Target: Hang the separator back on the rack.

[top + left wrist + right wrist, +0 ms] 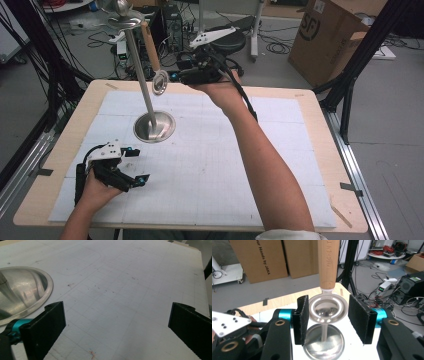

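right hand-held gripper (325,320): we see it raised over the far edge of the counter, jaws partly apart, pointing back toward the stand.
right jaws vs strainer: the round metal head of the small strainer (325,312) sits between our pads; there's a gap on both sides, so no squeeze. We can't tell whether the left pad grazes the rim.
strainer: wooden handle (328,265) goes straight up from the ring in the right gripper view; in the high view the handle slants up and left from the ring (160,82), just beside the stand's pole. What it hangs from we can't make out.
stand: polished metal stand (154,125) with a round dished base on the mat, thin pole leaning up to a top piece with a ball near the frame's upper edge. The base shows below the strainer ring in the right gripper view.
left hand-held gripper (134,166): we hold it low at the near left of the counter, jaws wide, nothing between them. Its own view looks across the bare mat with the stand's base rim at its left.
counter (320,150): light wood top covered by a white gridded mat (120,302), faint smudges on it.
surroundings: cardboard boxes (330,37), cables on the floor and black frame legs beyond the far edge.
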Motion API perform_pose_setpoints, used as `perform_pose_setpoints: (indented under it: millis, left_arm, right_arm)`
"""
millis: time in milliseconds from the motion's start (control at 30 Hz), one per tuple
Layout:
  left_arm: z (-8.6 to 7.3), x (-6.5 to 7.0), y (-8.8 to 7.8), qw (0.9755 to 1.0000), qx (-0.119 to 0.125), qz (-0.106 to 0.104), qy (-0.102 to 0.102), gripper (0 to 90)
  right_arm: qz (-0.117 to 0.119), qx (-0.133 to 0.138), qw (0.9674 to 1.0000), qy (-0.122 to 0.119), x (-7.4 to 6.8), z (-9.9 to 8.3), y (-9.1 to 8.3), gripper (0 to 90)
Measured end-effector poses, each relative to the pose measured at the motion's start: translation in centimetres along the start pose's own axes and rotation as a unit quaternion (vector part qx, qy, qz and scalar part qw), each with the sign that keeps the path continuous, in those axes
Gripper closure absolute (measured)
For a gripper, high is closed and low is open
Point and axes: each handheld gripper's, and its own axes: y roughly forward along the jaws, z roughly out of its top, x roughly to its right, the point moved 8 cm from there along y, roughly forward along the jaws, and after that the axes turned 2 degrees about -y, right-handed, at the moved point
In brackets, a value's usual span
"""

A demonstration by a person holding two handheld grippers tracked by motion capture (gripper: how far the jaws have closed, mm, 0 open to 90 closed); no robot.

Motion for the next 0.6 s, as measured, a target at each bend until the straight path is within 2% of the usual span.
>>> perform_pose_setpoints:
  millis: [33,133,200,400,600]
  left_arm:
    - [0.0,0.0,0.0,1.0,-0.001,0.0,0.0,1.8]
    - [0.0,0.0,0.0,1.0,-0.002,0.0,0.0,1.7]
    - [0.0,0.0,0.0,1.0,-0.002,0.0,0.002,1.8]
    - [-0.2,-0.1,0.2,0.9999,-0.01,-0.003,-0.005,1.7]
    - [-0.1,0.0,0.1,1.0,-0.006,-0.002,-0.003,1.7]
  right_arm:
    - [-0.004,-0.002,1.0,-0.001,0.1,-0.3,-0.8,48.8]
    - [-0.011,0.0,0.9999,0.0,0.3,-0.6,-1.5,46.8]
    - [-0.02,0.001,0.9998,0.001,0.6,-1.0,-2.6,43.8]
    - [-0.031,0.007,0.9995,0.004,1.0,-1.5,-4.7,39.4]
    - [-0.039,0.006,0.9992,0.006,1.2,-2.2,-6.5,36.6]
